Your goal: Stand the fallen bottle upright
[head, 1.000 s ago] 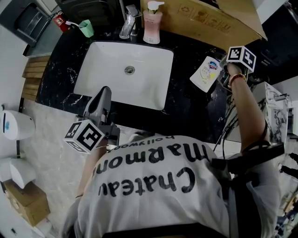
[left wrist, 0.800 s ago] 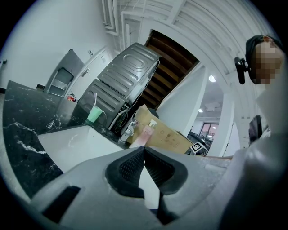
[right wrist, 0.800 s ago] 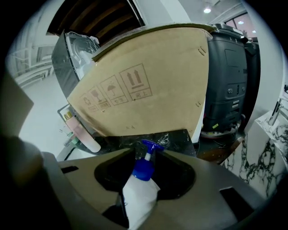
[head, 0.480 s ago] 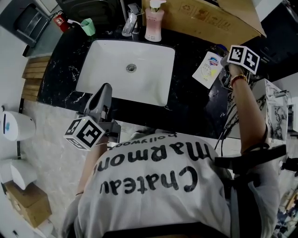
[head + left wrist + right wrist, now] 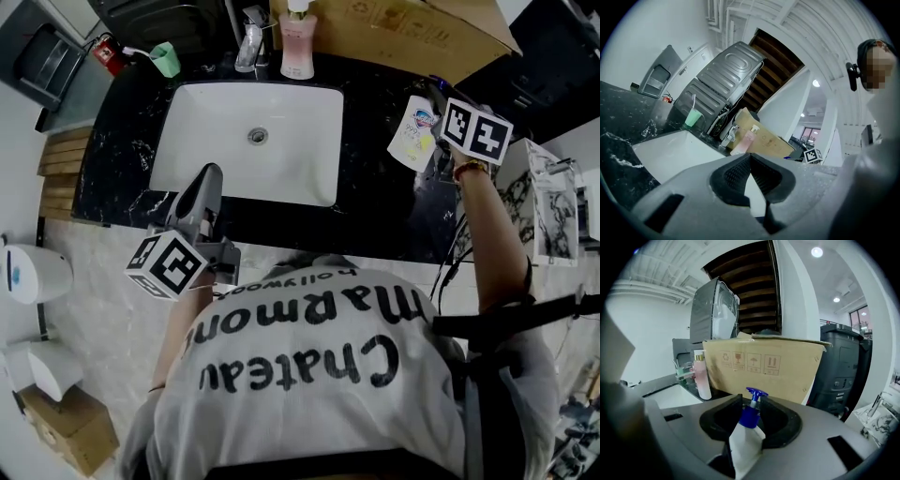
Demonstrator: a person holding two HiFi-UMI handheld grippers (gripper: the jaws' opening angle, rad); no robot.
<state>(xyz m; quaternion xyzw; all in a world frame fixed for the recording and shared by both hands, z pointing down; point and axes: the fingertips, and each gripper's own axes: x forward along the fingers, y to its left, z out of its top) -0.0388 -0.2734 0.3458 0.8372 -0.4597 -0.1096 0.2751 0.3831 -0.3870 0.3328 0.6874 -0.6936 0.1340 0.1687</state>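
The sink (image 5: 216,155) sat in the left half of the table (image 5: 375,202). Behind it stood the faucet (image 5: 248,47) with a pump dispenser (image 5: 297,47) just to its right and a cup (image 5: 166,59) further left. The bottle (image 5: 414,133) was right of the sink, before the cardboard box (image 5: 394,33).

Head-view tally.

- Pump bottles: two were counted, a white bottle (image 5: 414,134) at 2 o'clock and a pink bottle (image 5: 296,52) at 12.
- Boxes: two, a big box (image 5: 394,33) at 1 and a small box (image 5: 66,427) at 8.
- White wall units: two, an upper unit (image 5: 33,272) and a lower unit (image 5: 33,352), both near 9.
- Sink (image 5: 187,159): one.
- Faucet (image 5: 248,47): one.
- Cup (image 5: 166,60): one, at 11.
- Person (image 5: 309,375): one.
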